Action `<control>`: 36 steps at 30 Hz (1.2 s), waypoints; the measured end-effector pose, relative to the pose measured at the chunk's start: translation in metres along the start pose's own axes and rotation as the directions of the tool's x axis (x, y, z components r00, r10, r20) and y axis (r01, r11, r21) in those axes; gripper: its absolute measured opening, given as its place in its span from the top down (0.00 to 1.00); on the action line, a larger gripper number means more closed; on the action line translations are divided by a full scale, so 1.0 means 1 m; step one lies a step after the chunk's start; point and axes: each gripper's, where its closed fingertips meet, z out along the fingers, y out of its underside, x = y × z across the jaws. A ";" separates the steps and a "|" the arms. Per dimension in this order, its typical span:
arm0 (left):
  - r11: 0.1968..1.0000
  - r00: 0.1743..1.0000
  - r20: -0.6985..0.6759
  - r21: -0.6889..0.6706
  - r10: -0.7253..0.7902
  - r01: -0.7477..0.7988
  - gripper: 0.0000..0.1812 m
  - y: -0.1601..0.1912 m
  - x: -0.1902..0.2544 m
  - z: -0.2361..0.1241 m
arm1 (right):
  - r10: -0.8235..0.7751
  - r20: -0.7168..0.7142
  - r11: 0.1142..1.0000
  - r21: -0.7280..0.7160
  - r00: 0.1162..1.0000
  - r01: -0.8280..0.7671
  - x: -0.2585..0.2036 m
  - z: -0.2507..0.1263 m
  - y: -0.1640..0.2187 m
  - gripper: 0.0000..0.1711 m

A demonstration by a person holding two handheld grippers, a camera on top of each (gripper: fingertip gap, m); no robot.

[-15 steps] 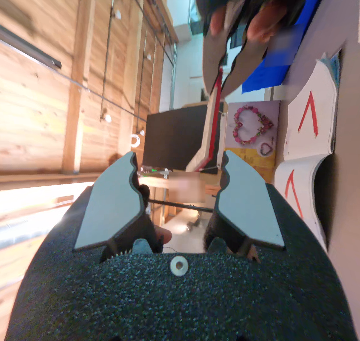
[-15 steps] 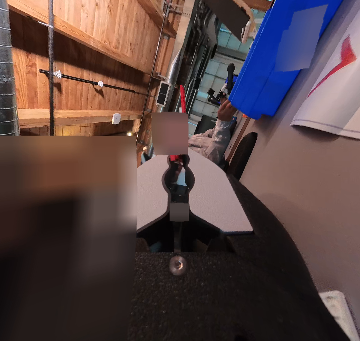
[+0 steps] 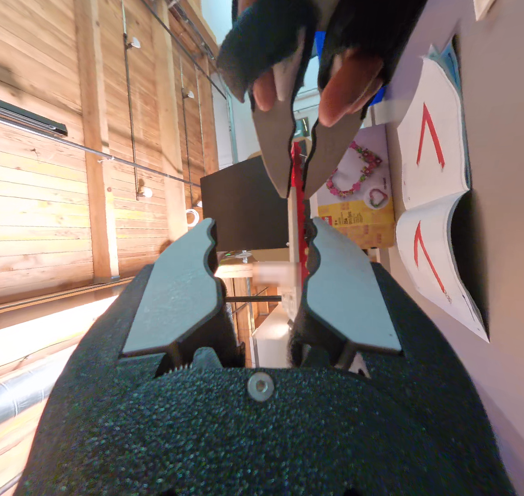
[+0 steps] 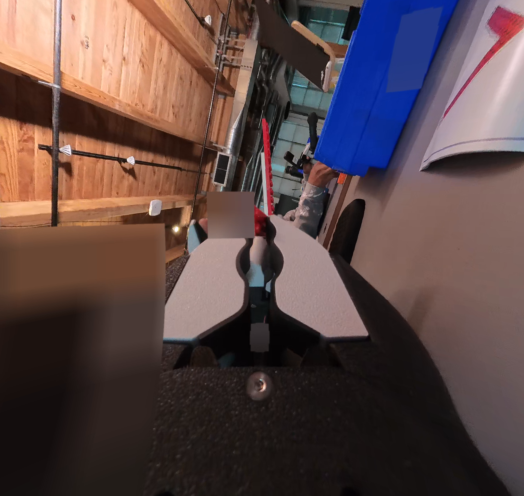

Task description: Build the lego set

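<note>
Large mosaic patch covers the lower left of the right wrist view; smaller patches sit over the fingertips and in the slot between them, so the grip point there is only partly readable. Both views are rolled sideways: grey table surface (image 3: 504,227) runs down the right edge, timber wall on the left.

Right gripper (image 3: 296,196): top of it cut off by the upper frame edge in the left wrist view, a person's fingertips (image 3: 340,99) on it. Jaws nearly closed, pinching the thin red studded lego plate with a pale underside (image 3: 296,170) at its upper end. In the right wrist view the same plate (image 4: 266,153) sticks out past the tips.

Plate long axis runs top to bottom in frame, edge-on to both cameras, studs facing right. Its lower end sits against the inner edge of the left gripper's (image 3: 262,230) right-hand finger; contact hard to confirm. Left jaws spread wide, open room to the plate's left.

Open white instruction booklet with red marks (image 3: 431,170) and yellow-and-lilac lego box (image 3: 357,218) lie at right; blue plastic bin (image 4: 382,71) upper right.
</note>
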 end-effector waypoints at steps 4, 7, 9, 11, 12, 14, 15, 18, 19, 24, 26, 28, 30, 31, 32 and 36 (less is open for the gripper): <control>1.000 0.999 -0.035 0.008 0.006 -0.006 0.69 -0.002 0.008 0.003 | 0.022 -0.015 0.999 -0.038 1.000 -0.022 0.005 0.006 0.013 0.95; 0.999 0.998 -0.063 0.020 0.032 -0.031 0.78 -0.001 0.015 0.002 | 0.012 -0.020 0.998 -0.058 1.000 -0.013 0.004 0.007 0.015 0.96; 0.998 0.995 -0.084 0.031 0.060 -0.057 0.90 -0.001 0.022 -0.001 | -0.009 -0.033 0.997 -0.079 0.999 0.006 0.004 0.008 0.017 0.96; 0.998 0.995 -0.085 0.033 0.058 -0.056 0.94 0.000 0.024 -0.002 | -0.033 -0.034 0.995 -0.093 0.999 0.030 0.004 0.006 0.016 0.95; 0.998 0.995 -0.088 0.034 0.051 -0.048 0.96 0.000 0.024 -0.002 | -0.032 -0.026 0.995 -0.097 0.999 0.029 0.004 0.005 0.015 0.94; 0.999 0.995 -0.087 0.032 0.038 -0.035 0.96 0.002 0.022 -0.002 | -0.029 -0.006 0.996 -0.080 1.000 0.029 0.002 0.000 0.008 0.93; 0.999 0.996 -0.089 0.035 0.032 -0.029 0.96 0.002 0.022 -0.002 | -0.029 -0.002 0.995 -0.096 1.000 0.029 0.003 -0.002 0.008 0.92; 0.999 0.993 -0.115 0.049 0.016 -0.010 0.96 0.003 0.025 -0.002 | -0.060 0.015 0.978 -0.199 0.998 0.062 0.002 -0.004 0.017 0.90; 0.998 0.993 -0.119 0.058 0.017 -0.010 0.96 0.002 0.027 -0.002 | -0.074 0.014 0.974 -0.216 0.997 0.075 0.003 -0.003 0.018 0.92; 0.998 0.993 -0.117 0.062 0.022 -0.015 0.94 0.000 0.027 -0.002 | -0.076 -0.016 0.970 -0.232 0.997 0.070 0.009 -0.003 0.018 0.97; 0.997 0.992 -0.121 0.076 0.023 -0.014 0.91 -0.003 0.029 -0.003 | -0.068 -0.034 0.966 -0.253 0.997 0.057 0.013 -0.003 0.023 0.97; 0.997 0.992 -0.127 0.079 0.021 -0.011 0.91 -0.004 0.031 -0.002 | -0.061 -0.048 0.964 -0.263 0.997 0.046 0.015 -0.003 0.024 0.97; 0.997 0.991 -0.134 0.080 0.018 -0.007 0.91 -0.003 0.033 -0.003 | -0.066 -0.059 0.958 -0.281 0.996 0.047 0.016 -0.002 0.026 0.97; 0.997 0.990 -0.138 0.080 0.017 -0.005 0.93 -0.003 0.034 -0.003 | -0.070 -0.060 0.956 -0.289 0.996 0.050 0.016 -0.002 0.026 0.97; 0.997 0.990 -0.141 0.079 0.016 -0.004 0.93 -0.003 0.034 -0.003 | -0.073 -0.062 0.954 -0.295 0.995 0.052 0.016 -0.001 0.026 0.97; 0.998 0.989 -0.149 0.065 -0.016 0.026 0.95 -0.001 0.036 -0.002 | -0.078 -0.053 0.950 -0.307 0.996 0.058 0.014 0.000 0.025 0.97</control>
